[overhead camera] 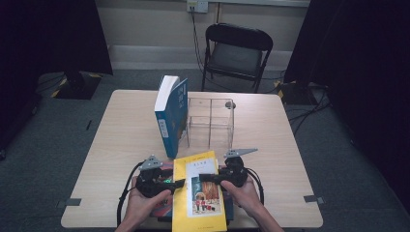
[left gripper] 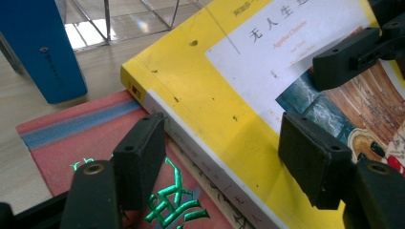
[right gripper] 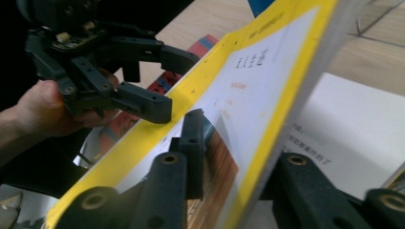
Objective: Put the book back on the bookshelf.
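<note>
Your right gripper [overhead camera: 205, 177] has its jaws clamped on the front cover of the yellow paperback [overhead camera: 199, 191], one jaw on the printed face and the other underneath it; in the right gripper view the cover [right gripper: 248, 95] stands lifted at a slant, with a white inner page [right gripper: 353, 129] exposed below. The book lies at the near edge of the wooden table [overhead camera: 121, 125], on top of a red book [left gripper: 76, 138] with green lettering. Your left gripper [overhead camera: 178, 183] sits at the yellow book's spine side, its jaws half open: one pad [left gripper: 141, 157] rests on the red cover just beside the spine, and the other [left gripper: 313, 160] hangs over the yellow cover, so nothing is gripped there yet.

The step in hand looks like opening the paperback, with the right side peeling the cover up while the left steadies the spine edge. Behind it, a blue book [overhead camera: 171, 113] stands upright against a clear acrylic rack [overhead camera: 210, 121], well apart from your hands.

For the next move, you probably need to swing the cover over toward the spine in a smooth arc, keeping the pinch light enough not to crease the card. Bring your left gripper down on the book block or spine so the whole paperback does not slide off the red book as the cover turns.
</note>
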Motion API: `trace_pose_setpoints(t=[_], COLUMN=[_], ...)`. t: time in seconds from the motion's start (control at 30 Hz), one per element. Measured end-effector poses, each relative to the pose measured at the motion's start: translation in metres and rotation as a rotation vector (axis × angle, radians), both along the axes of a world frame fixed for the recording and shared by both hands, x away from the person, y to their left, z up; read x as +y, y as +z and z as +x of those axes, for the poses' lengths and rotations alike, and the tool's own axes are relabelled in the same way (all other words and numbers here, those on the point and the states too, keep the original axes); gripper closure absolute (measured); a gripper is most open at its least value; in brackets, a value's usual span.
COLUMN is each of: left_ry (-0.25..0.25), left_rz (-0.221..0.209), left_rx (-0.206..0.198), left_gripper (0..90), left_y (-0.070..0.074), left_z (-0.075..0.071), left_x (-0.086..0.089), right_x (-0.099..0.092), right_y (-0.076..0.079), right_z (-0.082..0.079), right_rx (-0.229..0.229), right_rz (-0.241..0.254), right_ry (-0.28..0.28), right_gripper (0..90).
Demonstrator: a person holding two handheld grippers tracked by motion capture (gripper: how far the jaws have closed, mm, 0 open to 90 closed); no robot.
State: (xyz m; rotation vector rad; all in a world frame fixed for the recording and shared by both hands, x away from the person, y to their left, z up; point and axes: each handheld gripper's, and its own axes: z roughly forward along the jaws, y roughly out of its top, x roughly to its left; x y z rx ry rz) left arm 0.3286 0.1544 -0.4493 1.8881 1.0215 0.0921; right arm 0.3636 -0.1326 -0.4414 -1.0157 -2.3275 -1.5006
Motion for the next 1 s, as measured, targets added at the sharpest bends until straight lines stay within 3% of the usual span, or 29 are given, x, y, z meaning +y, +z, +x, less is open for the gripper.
trace_pose_setpoints(t=[0.17,0.47,0.63,0.8,1.0], left_ry=[-0.015,-0.054,-0.116,-0.109,-0.119], left_rz=[-0.045,-0.117,-0.186,-0.184,-0.215], left_rx=[0.044,0.082,0.142,0.133,0.118], left_gripper=[30.9,32.1,37.4,39.7,46.3], left_y=[0.001,0.002,0.002,0.006,0.01], left_z=[0.004,0.004,0.009,0.007,0.006], left_x=[0.004,0.003,0.007,0.007,0.009], right_x=[-0.002,0.0,-0.001,-0.001,-0.003], right_y=[0.006,0.015,0.018,0.019,0.02], right_z=[-0.003,-0.01,-0.012,-0.012,-0.012], right_rx=[-0.022,-0.061,-0.057,-0.058,-0.057], right_rz=[0.038,0.06,0.079,0.076,0.072], right_ry=[0.014,0.025,0.035,0.029,0.022], right_gripper=[78.1,79.3,81.1,81.2,82.1])
